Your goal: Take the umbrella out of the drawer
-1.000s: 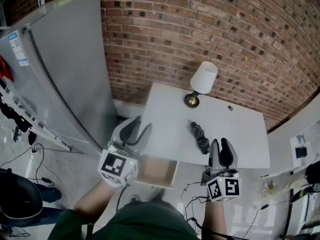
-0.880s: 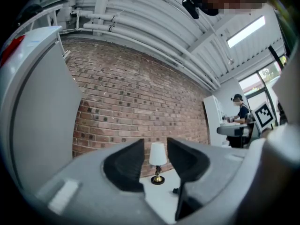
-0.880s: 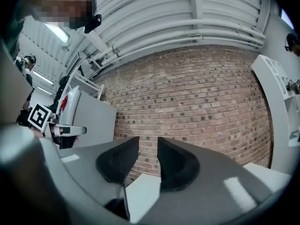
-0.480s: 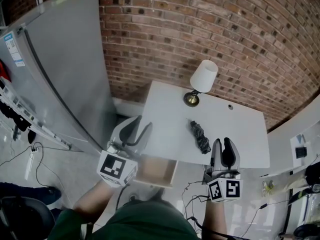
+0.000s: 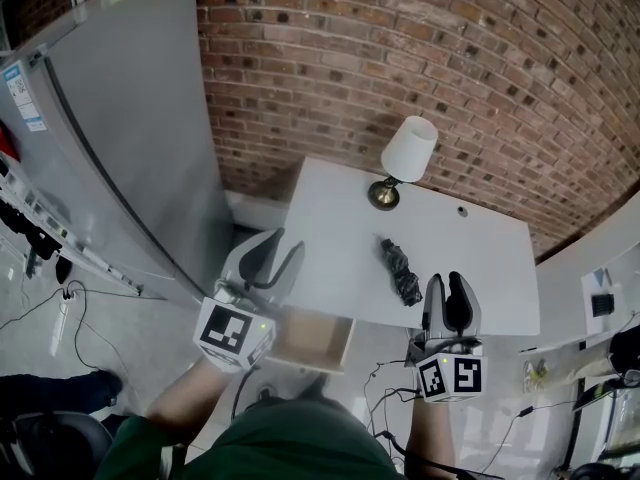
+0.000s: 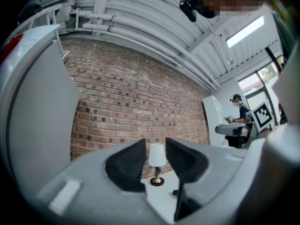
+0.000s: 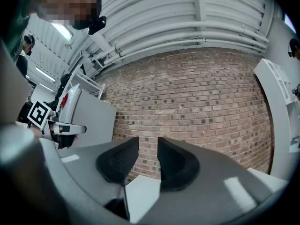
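Currently both grippers are held out in front of the body, pointing toward the red brick wall point(image 5: 480, 78), roughly level, with the jaws side by side.

Left gripper point(image 5: 285, 245): it sits off the front-left corner of the white rectangular table point(image 5: 340, 218), between the table and the tall grey cabinet point(image 5: 130, 138). It is above the left edge of the light wooden drawer point(image 5: 318, 340), which stands pulled out under the table's front edge. Its marker cube faces the head camera, and the forearm runs back down-left toward the green-clad torso. The pads point(image 6: 126, 165) are apart with nothing between them, and the jaws have just been closing a little. Through the gap, only the white-shade brass-base lamp point(image 6: 157, 154) shows, far off at the back of the table.

Right gripper point(image 5: 446, 280): it hovers over the table's front edge, right of centre, with the wrist straight and the cube toward the camera. The pads point(image 7: 119, 163) are a narrow gap apart and released, with only wall and tabletop showing beyond.

Black folded umbrella point(image 5: 400, 271): it is out of the drawer, lying on the tabletop between the lamp and the right gripper, long axis running roughly front to back. Its near end is just left of the right gripper's left jaw. There looks to be a sliver of bare table between them, but the head view is too coarse to be sure.
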A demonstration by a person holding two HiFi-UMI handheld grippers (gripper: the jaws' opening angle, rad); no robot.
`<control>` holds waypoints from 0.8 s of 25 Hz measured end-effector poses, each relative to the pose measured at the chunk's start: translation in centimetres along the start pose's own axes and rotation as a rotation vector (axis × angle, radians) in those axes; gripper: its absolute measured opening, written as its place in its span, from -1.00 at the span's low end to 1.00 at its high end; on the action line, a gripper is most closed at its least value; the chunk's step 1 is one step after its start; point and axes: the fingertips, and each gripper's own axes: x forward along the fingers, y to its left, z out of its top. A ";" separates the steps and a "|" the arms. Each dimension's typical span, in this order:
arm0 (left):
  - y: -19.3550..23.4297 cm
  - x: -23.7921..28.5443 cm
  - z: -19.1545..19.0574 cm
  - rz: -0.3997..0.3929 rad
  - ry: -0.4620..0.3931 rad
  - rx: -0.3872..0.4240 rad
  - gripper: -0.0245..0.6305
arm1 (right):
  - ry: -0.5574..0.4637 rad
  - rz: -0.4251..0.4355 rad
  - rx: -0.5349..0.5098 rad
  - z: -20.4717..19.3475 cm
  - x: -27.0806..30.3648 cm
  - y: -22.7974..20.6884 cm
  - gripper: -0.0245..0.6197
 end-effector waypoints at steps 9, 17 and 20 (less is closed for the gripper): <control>0.2 0.2 -0.3 0.013 0.008 -0.007 -0.54 | 0.015 0.012 0.011 -0.5 0.2 -0.1 -0.54; 1.0 0.0 -0.8 0.036 0.016 -0.016 -0.55 | 0.039 0.028 0.022 -1.5 0.7 0.1 -0.55; 1.0 0.2 -1.0 0.040 0.020 -0.025 -0.56 | 0.035 0.030 0.020 -1.5 0.8 0.0 -0.55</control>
